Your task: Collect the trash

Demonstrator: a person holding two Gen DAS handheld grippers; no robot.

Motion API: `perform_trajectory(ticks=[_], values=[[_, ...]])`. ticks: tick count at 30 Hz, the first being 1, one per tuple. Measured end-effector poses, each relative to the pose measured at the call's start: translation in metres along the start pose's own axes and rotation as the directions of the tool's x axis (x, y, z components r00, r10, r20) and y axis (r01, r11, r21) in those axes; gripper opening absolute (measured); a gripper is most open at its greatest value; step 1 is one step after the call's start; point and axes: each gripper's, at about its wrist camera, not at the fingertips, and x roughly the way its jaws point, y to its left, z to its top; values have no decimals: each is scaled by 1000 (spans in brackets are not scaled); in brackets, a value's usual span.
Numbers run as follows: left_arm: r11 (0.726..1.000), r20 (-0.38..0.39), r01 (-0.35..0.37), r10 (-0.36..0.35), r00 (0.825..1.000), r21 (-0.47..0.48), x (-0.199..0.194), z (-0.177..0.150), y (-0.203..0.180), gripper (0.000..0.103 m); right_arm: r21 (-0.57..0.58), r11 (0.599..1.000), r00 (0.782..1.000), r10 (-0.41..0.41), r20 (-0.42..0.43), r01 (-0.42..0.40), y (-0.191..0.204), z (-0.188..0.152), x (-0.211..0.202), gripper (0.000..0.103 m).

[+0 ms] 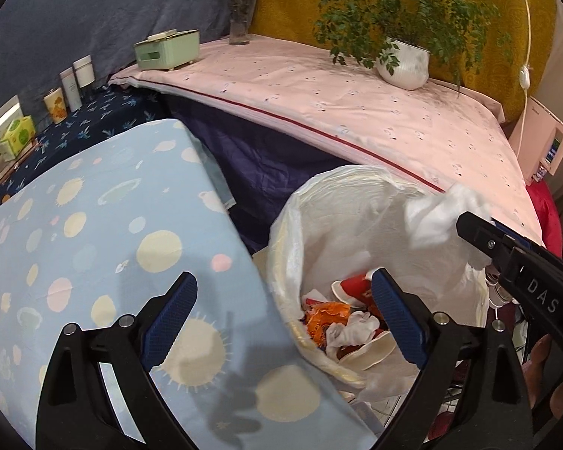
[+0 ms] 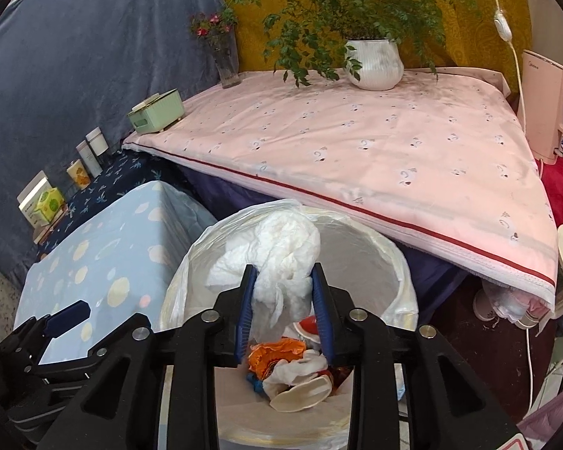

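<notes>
A trash bin lined with a white plastic bag (image 1: 307, 225) (image 2: 390, 262) stands on the floor between two covered tables. Inside lie an orange wrapper (image 1: 324, 317) (image 2: 277, 352), crumpled white tissues and red scraps. My right gripper (image 2: 283, 292) is shut on a crumpled white tissue (image 2: 281, 251) and holds it above the bin's opening; it also shows in the left wrist view (image 1: 473, 225), with the tissue (image 1: 435, 217) at its tip. My left gripper (image 1: 285, 322) is open and empty, straddling the bin's left rim and the blue table's edge.
A low table under a light blue dotted cloth (image 1: 94, 243) (image 2: 105, 247) is left of the bin. A pink-covered table (image 1: 356, 112) (image 2: 375, 142) behind holds a white plant pot (image 1: 403, 63), a flower vase (image 1: 240, 18) and a green box (image 1: 167, 50). A pink appliance (image 2: 548, 105) stands right.
</notes>
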Motion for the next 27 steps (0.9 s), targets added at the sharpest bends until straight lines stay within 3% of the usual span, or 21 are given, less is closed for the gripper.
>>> perform_trajectory(ticks=[7,17,27], values=[[998,3,-30,30,1000,-46,-7,-8,23,90,-47,999,1000,7,0,-7,22,-1,1,44],[993,6,-71,72,997,-89,-20,-22,45,90,-91,996,1000,-17,-6,16,40,-3,-9,46],[990,4,-94,95,995,-109,-30,-34,56,91,-160,984,997,-80,-5,78,53,-16,-23,63]])
